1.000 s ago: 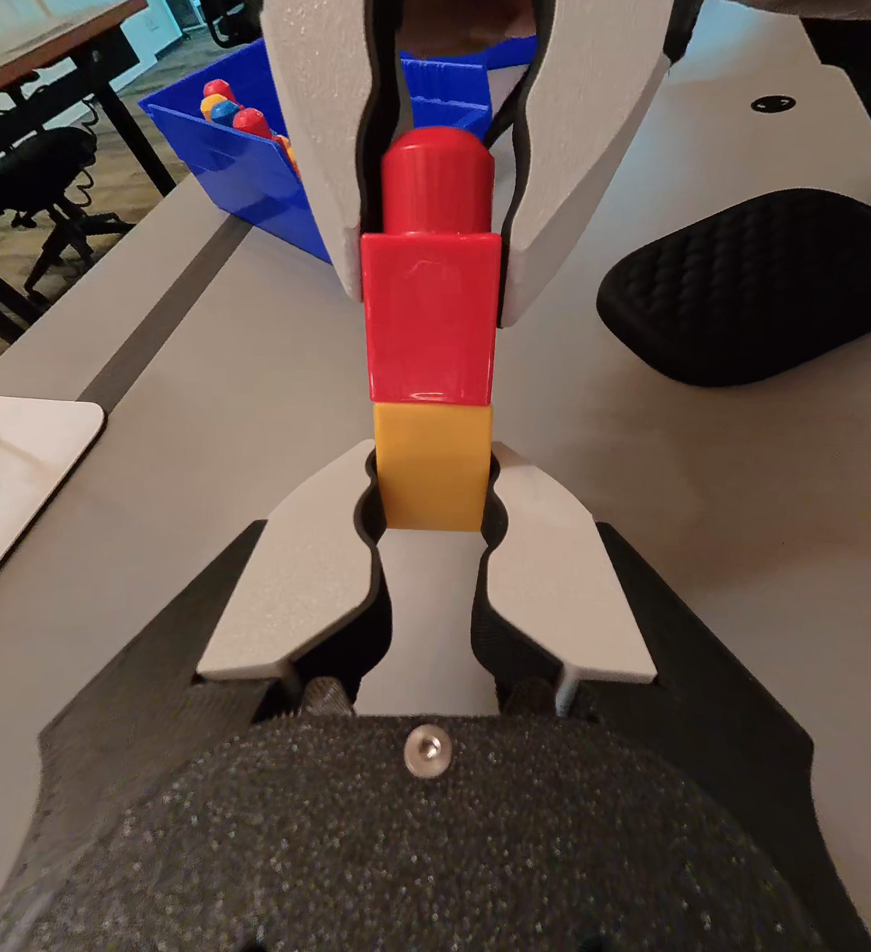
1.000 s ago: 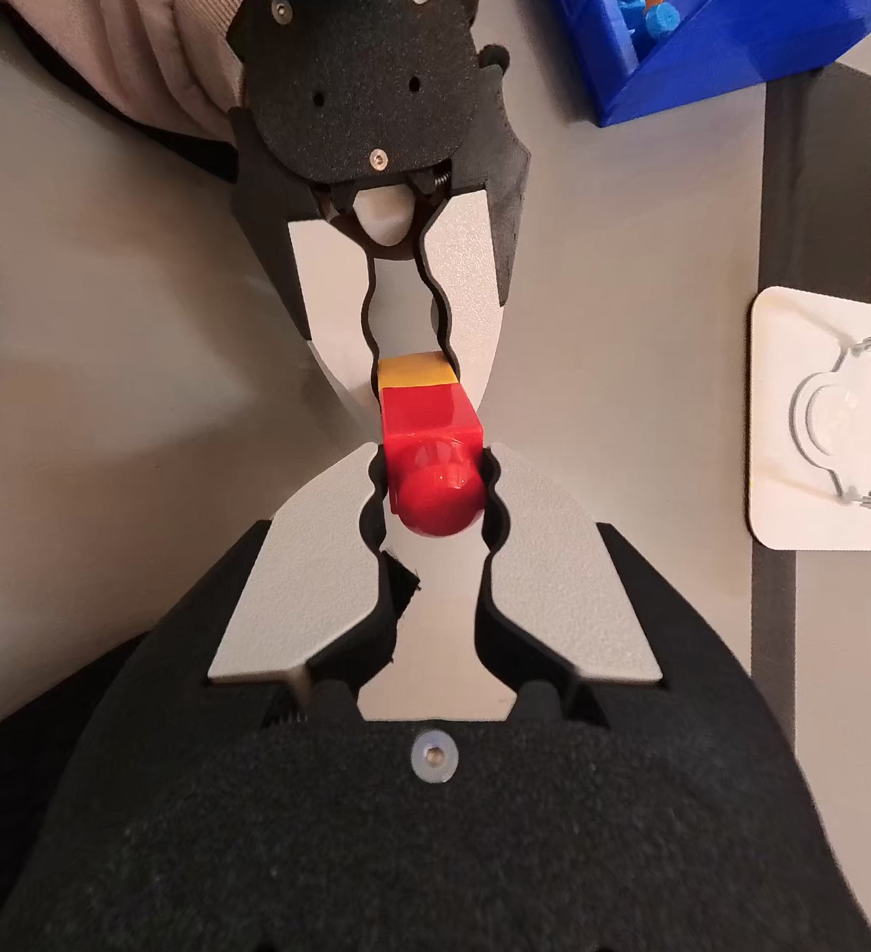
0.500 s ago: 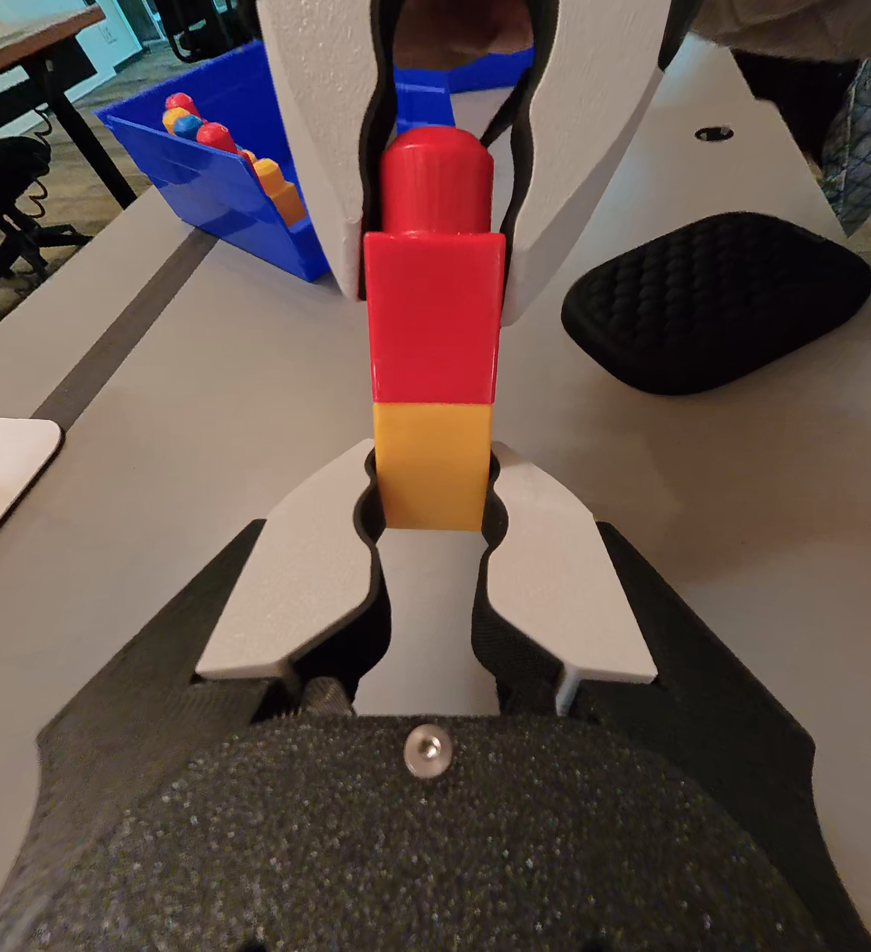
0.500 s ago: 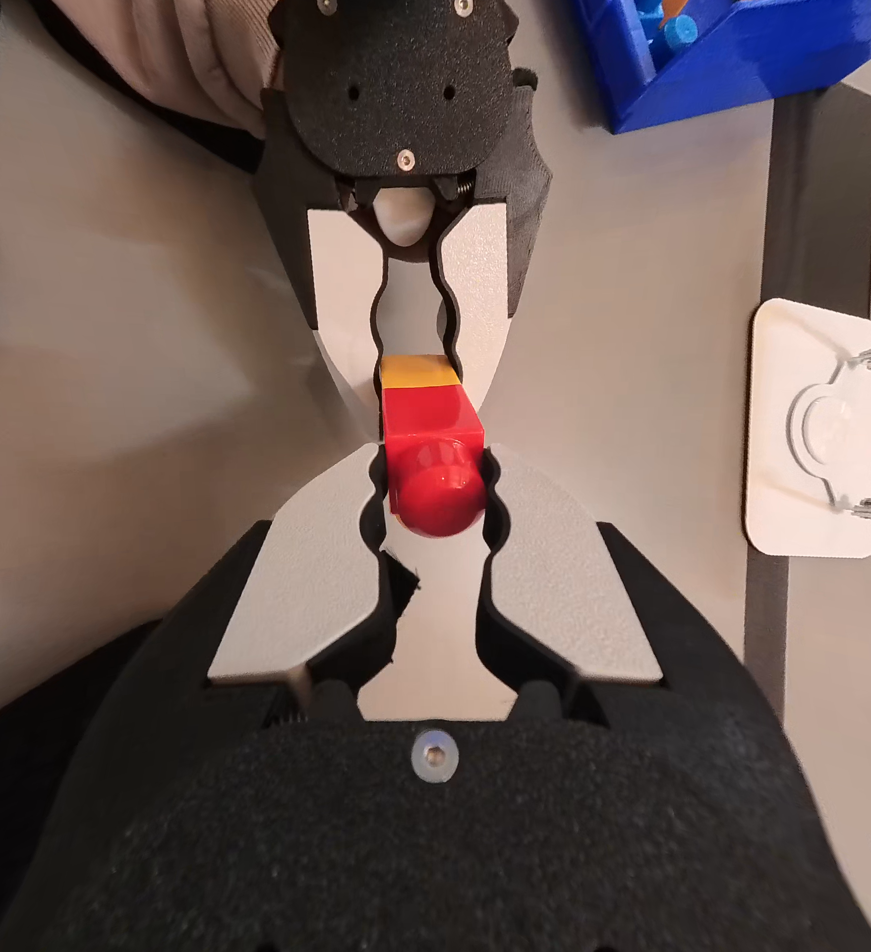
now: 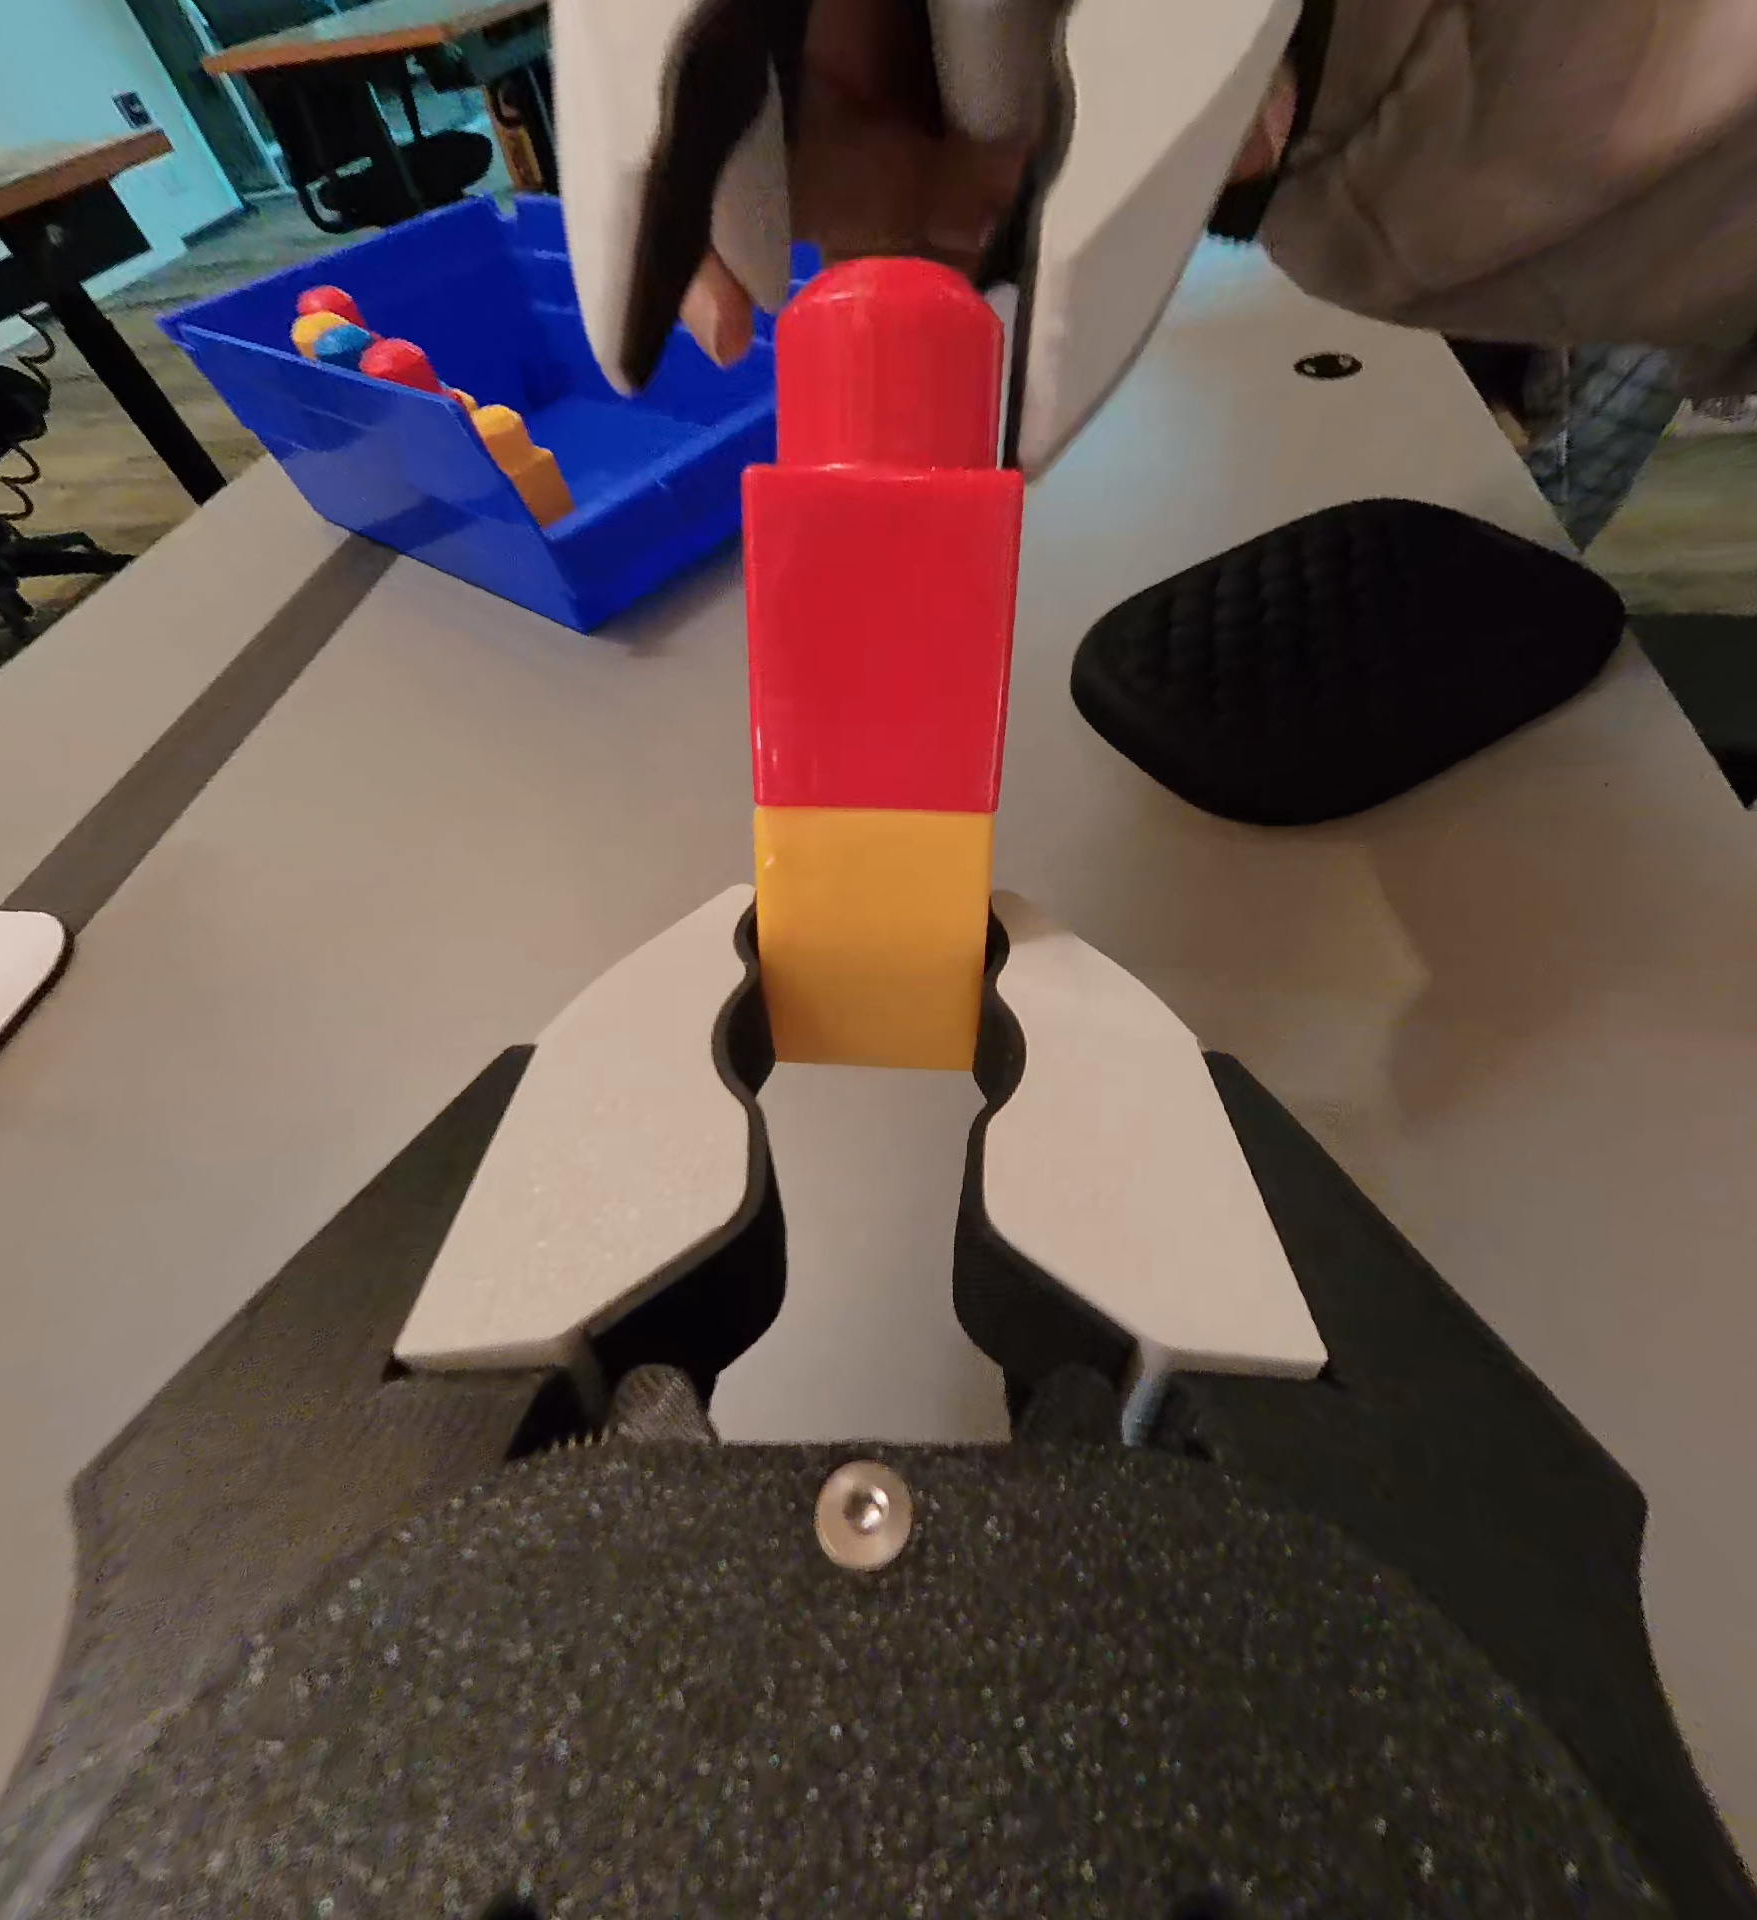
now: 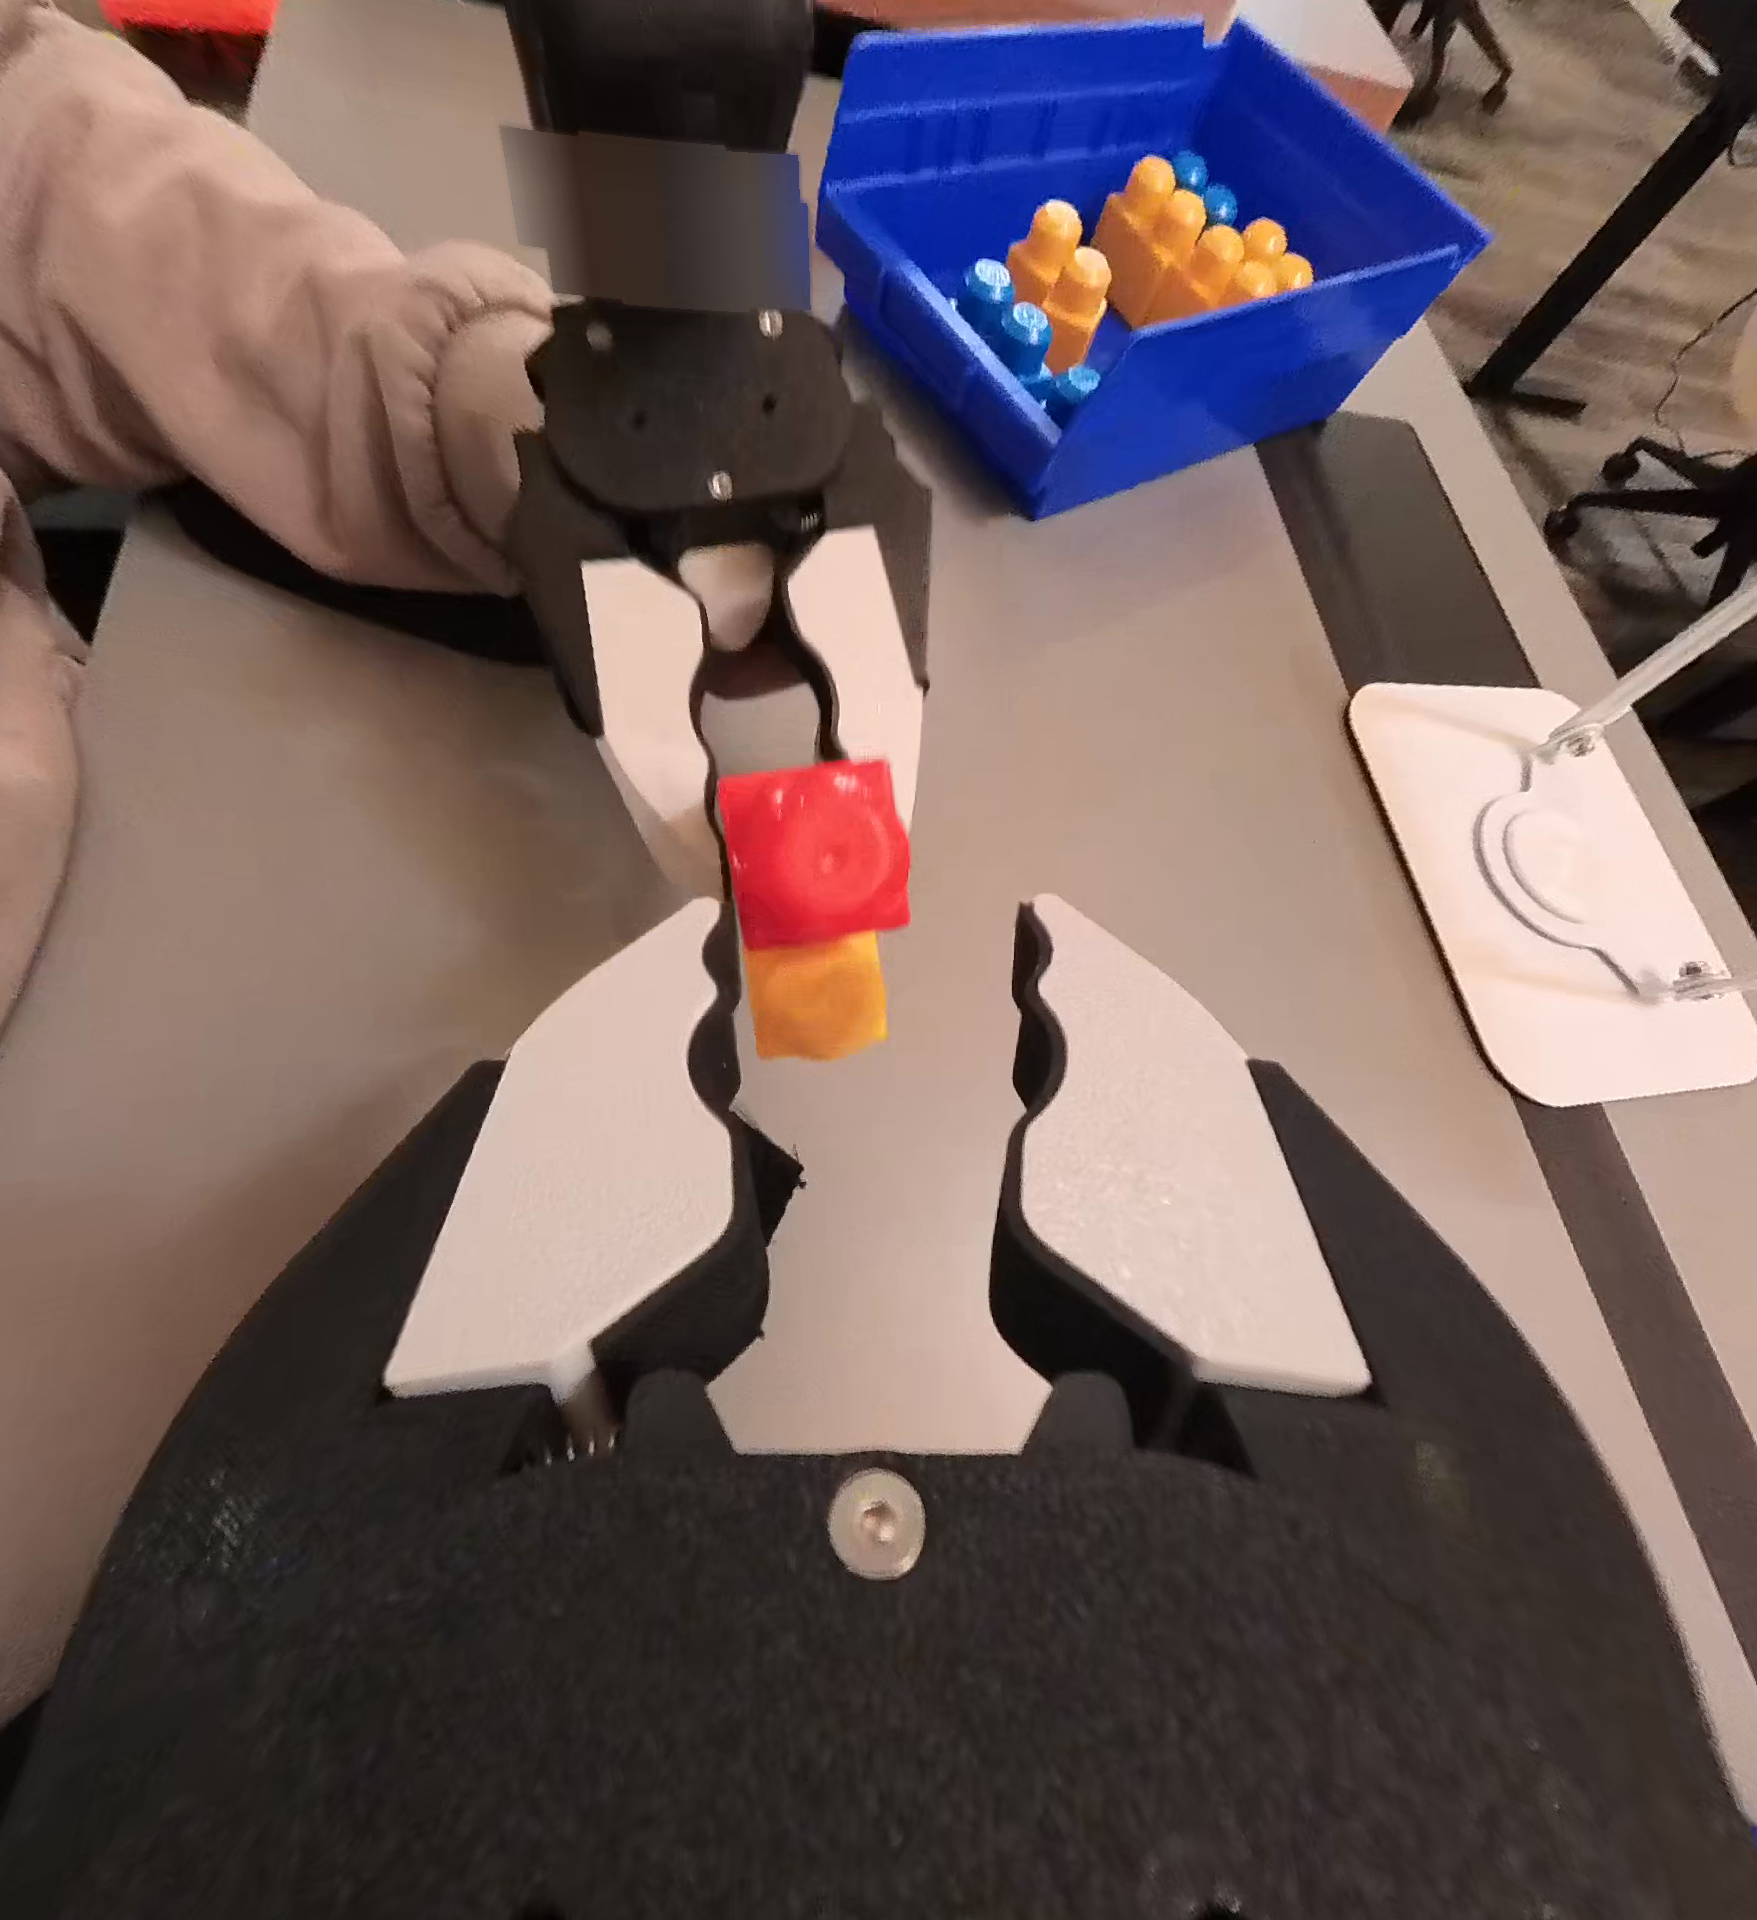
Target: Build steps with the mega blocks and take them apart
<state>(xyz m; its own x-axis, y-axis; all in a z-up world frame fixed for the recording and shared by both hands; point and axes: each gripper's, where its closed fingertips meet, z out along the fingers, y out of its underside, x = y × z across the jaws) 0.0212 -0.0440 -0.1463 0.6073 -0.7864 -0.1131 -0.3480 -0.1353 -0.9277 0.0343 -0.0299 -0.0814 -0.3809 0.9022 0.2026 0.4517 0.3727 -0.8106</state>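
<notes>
My left gripper (image 5: 869, 966) is shut on a yellow block (image 5: 869, 935). A red block (image 5: 879, 644) is pressed onto the top of it, with its round stud (image 5: 889, 364) pointing up. I hold this stack upright a little above the grey table (image 5: 386, 831). My right gripper (image 6: 869, 920) is open and empty. It looks down on the red block (image 6: 817, 852) and the yellow block (image 6: 820, 1003). In the left wrist view its white fingers (image 5: 1113, 239) hang spread above the stud, apart from it.
A blue bin (image 6: 1217, 405) at the back holds several orange blocks (image 6: 1165, 249) and blue blocks (image 6: 1009, 322); it also shows in the left wrist view (image 5: 417, 488). A black pad (image 5: 1341, 655) lies to the right. A white stand base (image 6: 1549, 894) sits near the table edge. A sleeved arm (image 6: 178, 364) is behind the left gripper. One gripper's finger ends stand about 7 cm off the other's.
My right gripper has opened, let go of the red block's stud and pulled back up from it. My left gripper still holds the yellow block with the red one on it.
</notes>
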